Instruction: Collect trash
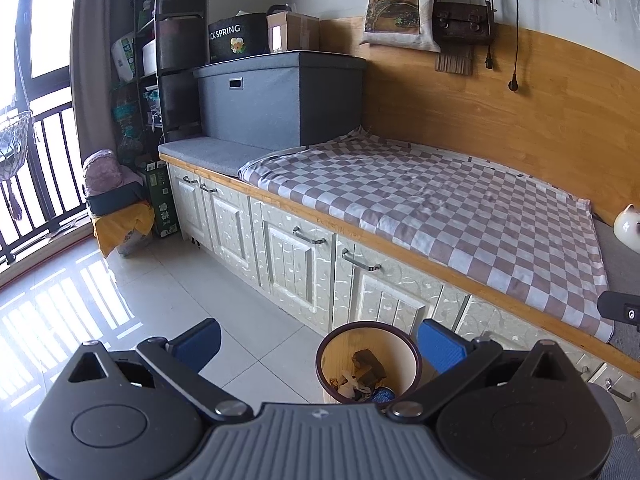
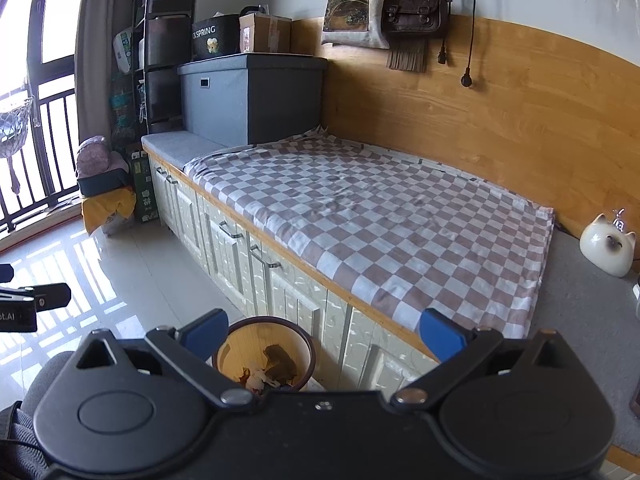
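A round waste bin (image 1: 335, 350) with a dark rim and wooden inside stands on the floor against the cabinets. Several pieces of trash (image 1: 364, 372) lie in it: brown scraps, white crumpled bits and something blue. My left gripper (image 1: 320, 340) hangs above it, open, blue pads wide apart and nothing between them. In the right wrist view the same bin (image 2: 240, 344) sits low and left of centre, with trash (image 2: 276, 364) inside. My right gripper (image 2: 324, 332) is open and holds nothing, above the bin and the bench edge. The checked cloth (image 2: 380, 220) on the bench bears no trash.
A long bench with pale cabinet doors (image 1: 292, 264) runs along a wooden wall panel (image 1: 500, 112). A grey storage box (image 1: 276, 100) stands at its far end. A cat figurine (image 2: 608, 246) sits at the right. The tiled floor (image 1: 100, 300) lies left; a shelf unit and balcony railing beyond.
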{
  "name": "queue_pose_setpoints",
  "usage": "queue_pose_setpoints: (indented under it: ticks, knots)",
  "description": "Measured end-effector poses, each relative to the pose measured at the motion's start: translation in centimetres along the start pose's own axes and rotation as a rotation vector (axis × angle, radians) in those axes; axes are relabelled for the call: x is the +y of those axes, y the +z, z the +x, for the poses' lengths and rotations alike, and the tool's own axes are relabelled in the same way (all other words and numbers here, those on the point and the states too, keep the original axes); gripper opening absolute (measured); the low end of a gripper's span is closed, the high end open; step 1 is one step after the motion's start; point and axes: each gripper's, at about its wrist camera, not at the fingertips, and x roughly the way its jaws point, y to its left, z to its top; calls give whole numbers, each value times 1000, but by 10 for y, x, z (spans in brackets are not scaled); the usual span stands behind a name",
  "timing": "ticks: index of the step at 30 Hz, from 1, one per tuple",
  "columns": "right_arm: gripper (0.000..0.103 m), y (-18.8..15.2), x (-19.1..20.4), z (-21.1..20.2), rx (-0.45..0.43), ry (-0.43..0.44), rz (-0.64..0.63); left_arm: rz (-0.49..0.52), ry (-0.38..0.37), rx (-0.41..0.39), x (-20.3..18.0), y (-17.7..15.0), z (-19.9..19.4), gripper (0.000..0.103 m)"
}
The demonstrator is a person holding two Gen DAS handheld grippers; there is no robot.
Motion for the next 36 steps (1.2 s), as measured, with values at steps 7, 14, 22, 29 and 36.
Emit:
queue_pose_setpoints:
  ticks: [7, 14, 22, 29, 36]
  knots:
    - [103, 0, 1, 1, 15, 10, -6, 1, 0, -1, 0, 0, 0, 103]
    - [103, 0, 1, 2, 19, 10, -7, 1, -1, 0, 0, 0, 0, 103]
    - [103, -1, 1, 3, 20, 10, -7, 1, -1, 2, 0, -1, 0, 103]
    - [103, 0, 1, 3, 20, 10, -8, 1, -1, 2, -1, -1, 0, 103]
    - [103, 0, 1, 3, 21, 9, -7, 1, -1, 3, -1, -1, 0, 103]
